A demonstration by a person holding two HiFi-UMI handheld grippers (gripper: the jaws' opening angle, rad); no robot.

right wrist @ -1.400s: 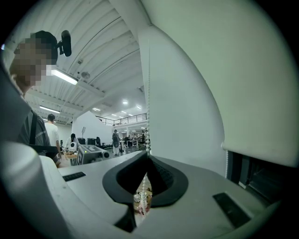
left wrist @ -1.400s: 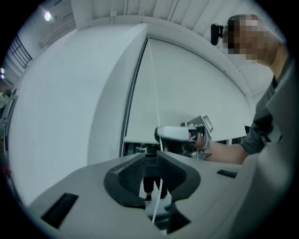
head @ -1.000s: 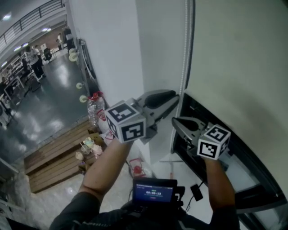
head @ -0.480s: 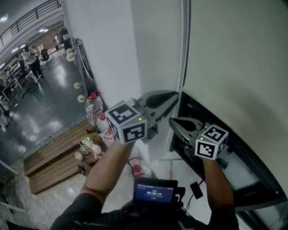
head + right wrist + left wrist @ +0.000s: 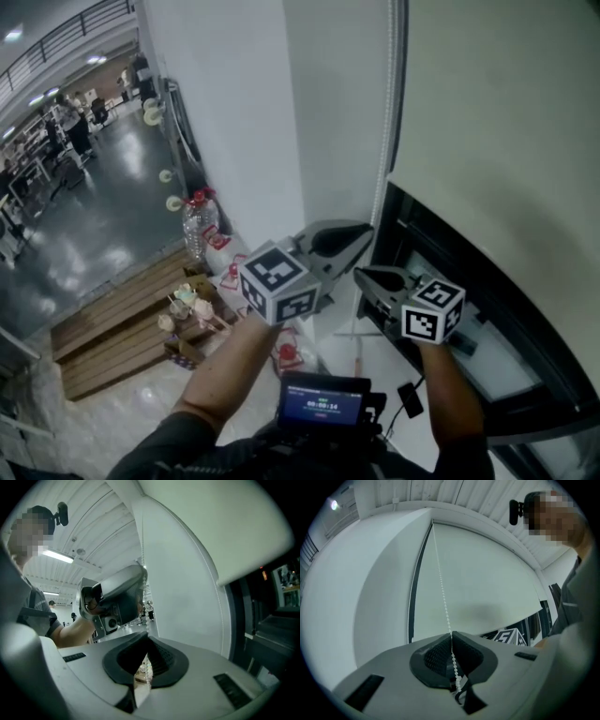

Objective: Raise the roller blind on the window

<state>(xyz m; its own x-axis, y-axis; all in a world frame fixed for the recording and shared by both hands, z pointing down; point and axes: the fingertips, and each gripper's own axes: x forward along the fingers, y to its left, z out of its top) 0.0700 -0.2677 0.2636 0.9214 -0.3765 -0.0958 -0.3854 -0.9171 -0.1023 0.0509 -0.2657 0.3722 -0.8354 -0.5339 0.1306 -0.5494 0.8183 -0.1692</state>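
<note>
We look steeply down from head height & use the bead chain [image 5: 382, 169] as our ref point: a thin white string of beads running down the middle of the scene. Directly right of the chain hangs the roller blind [image 5: 497, 103], plain pale fabric, partly lowered. Its btm edge slants away from the chain, w/ the dark window [image 5: 441, 267] exposed beneath it. The left gripper [image 5: 364, 232] reaches the chain from the chain's left side and is clenched on it. In the left gripper view the beads rise taut from between the dark ribbed pads [image 5: 433, 656], which meet w/ only the chain between them, & a short run of beads trails below the pinch. The right gripper [image 5: 366, 275] comes in from the chain's right, just below the left one, and is also pinched tight. The right gripper view shows a few beads caught in the narrow slit between its jaws. Left of the chain stands a white wall [image 5: 244, 112]. Well left of the chain, down on the floor, are a plastic bottle [image 5: 195, 228] w/ a red cap & a wooden pallet [image 5: 112, 328]. Below the chain, close to our chest, a small screen device [image 5: 321, 401] glows blue.
</note>
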